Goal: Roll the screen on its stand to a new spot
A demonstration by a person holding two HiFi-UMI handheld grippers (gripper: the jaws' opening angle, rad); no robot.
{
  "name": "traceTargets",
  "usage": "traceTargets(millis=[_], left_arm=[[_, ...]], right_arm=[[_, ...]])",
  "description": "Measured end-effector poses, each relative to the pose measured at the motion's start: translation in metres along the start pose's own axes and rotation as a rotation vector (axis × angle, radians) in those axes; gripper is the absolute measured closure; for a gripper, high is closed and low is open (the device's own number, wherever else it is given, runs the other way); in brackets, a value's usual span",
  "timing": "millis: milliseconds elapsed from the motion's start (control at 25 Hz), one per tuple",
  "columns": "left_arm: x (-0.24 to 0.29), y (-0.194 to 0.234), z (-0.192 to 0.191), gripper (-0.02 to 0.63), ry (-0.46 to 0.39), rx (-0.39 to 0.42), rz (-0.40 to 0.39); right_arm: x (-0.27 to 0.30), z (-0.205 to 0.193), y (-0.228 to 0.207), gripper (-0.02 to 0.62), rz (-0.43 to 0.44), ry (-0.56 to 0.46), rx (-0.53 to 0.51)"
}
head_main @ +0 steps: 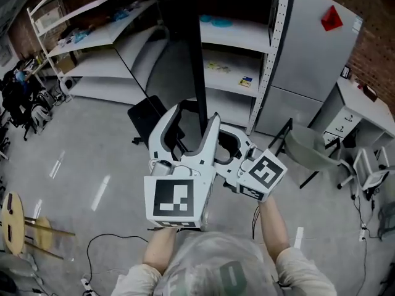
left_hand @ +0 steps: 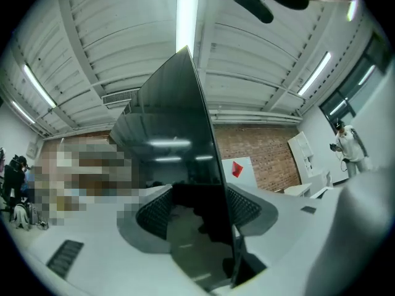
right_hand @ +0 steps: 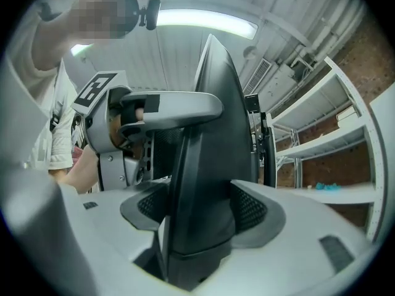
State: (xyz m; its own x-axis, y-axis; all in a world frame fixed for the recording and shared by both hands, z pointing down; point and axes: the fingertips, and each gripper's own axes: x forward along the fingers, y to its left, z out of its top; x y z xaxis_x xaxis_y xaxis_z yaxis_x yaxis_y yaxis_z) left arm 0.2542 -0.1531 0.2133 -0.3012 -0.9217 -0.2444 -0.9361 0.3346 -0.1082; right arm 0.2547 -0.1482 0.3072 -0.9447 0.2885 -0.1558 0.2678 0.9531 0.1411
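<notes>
The black screen [head_main: 185, 42] stands edge-on before me, a tall dark slab rising out of the top of the head view. My left gripper [head_main: 192, 119] straddles its thin edge. In the left gripper view the glossy panel [left_hand: 179, 165] runs between the pads [left_hand: 154, 211], which stand wide and apart from it, so this gripper is open. My right gripper [head_main: 229, 142] holds the screen from the right. In the right gripper view the thick back housing [right_hand: 203, 165] fills the gap and both pads [right_hand: 250, 208] press on it. The stand's foot is hidden.
White shelving [head_main: 241, 73] stands just behind the screen, with a grey cabinet [head_main: 321, 48] to its right. A black wheeled shape [head_main: 148, 119] sits on the floor at the left. A grey chair [head_main: 315, 153] and white desk [head_main: 364, 110] are at the right, a wooden stool [head_main: 12, 221] and cables [head_main: 105, 245] near left.
</notes>
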Motion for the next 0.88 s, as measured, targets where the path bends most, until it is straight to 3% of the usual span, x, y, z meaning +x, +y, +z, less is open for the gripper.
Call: traceTargets(millis=[160, 360, 520, 800, 880], left_arm=[[0.012, -0.037, 0.001, 0.315, -0.059, -0.003, -0.104], [0.027, -0.08, -0.007, 0.308, -0.041, 0.027, -0.289], [0.038, -0.099, -0.013, 0.307, 0.0, 0.003, -0.415], [0.072, -0.144, -0.022, 0.332, 0.036, 0.026, -0.627], [0.086, -0.156, -0.026, 0.372, 0.041, 0.046, -0.657]], right_arm=[[-0.033, 0.001, -0.018, 0.302, -0.045, 0.046, -0.042], [-0.071, 0.002, -0.041, 0.334, -0.204, 0.173, -0.165], [-0.094, 0.0, -0.059, 0.38, -0.388, 0.26, -0.204], [-0.15, -0.003, -0.106, 0.45, -0.766, 0.287, -0.115], [-0.169, -0.005, -0.118, 0.453, -0.867, 0.288, -0.107]])
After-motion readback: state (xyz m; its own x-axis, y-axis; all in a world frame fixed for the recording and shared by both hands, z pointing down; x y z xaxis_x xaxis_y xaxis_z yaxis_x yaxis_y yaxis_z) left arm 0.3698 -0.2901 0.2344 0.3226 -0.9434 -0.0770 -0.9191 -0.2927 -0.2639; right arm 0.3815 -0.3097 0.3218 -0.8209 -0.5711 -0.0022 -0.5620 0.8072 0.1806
